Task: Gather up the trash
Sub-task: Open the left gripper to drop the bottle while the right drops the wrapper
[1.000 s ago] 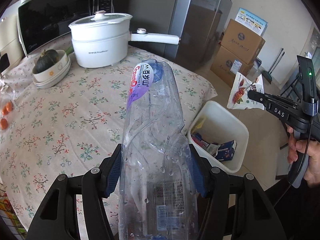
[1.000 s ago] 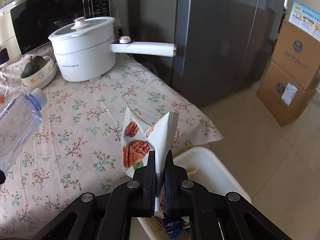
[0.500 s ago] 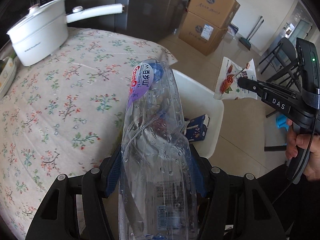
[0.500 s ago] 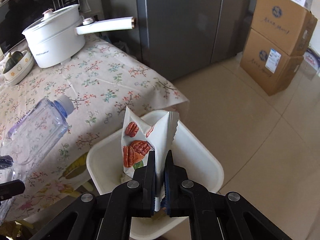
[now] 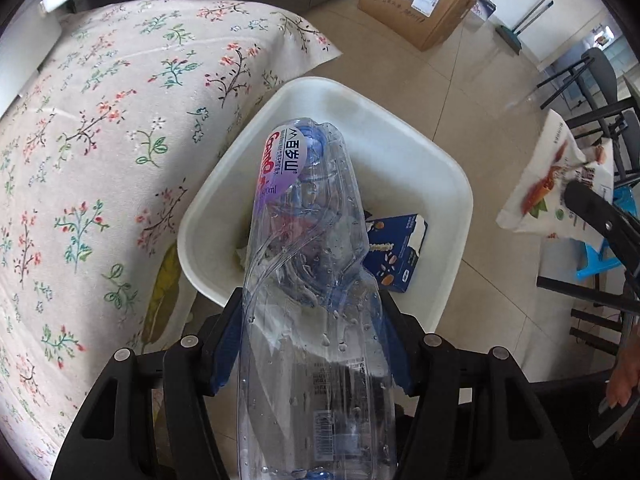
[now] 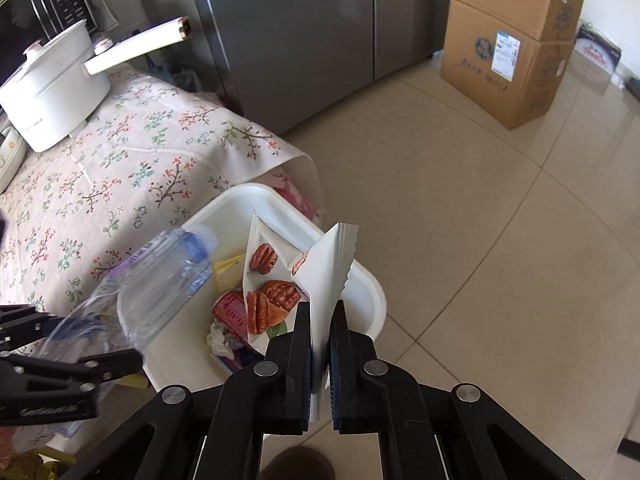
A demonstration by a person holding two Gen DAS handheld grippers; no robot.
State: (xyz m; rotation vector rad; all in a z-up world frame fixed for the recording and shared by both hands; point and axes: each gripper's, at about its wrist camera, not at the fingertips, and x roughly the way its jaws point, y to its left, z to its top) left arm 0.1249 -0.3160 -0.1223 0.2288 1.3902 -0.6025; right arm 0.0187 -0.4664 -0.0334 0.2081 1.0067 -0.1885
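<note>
Clear crinkled plastic bottle (image 5: 308, 280), purple label, blue cap, is clamped in the left gripper (image 5: 310, 344) and tilts over the white rounded-square bin (image 5: 448, 184). Right gripper (image 6: 320, 356) pinches a glossy white pecan-print snack pouch (image 6: 304, 280) with a serrated edge above the same bin, beside the floral tablecloth (image 5: 100, 140).

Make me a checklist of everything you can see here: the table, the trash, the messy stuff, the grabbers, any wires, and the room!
Surface: table with a flowered cloth; white pot at its far end.
Job's things: white bin on the floor by the table; crushed clear bottle; nut snack bag.
Clutter: blue carton, red wrapper and crumpled paper in the bin.
Grippers: left gripper clamps the bottle over the bin; right gripper pinches the bag.
Cables: nothing seen.
Surroundings: grey fridge, cardboard boxes, tiled floor, dark chairs.
</note>
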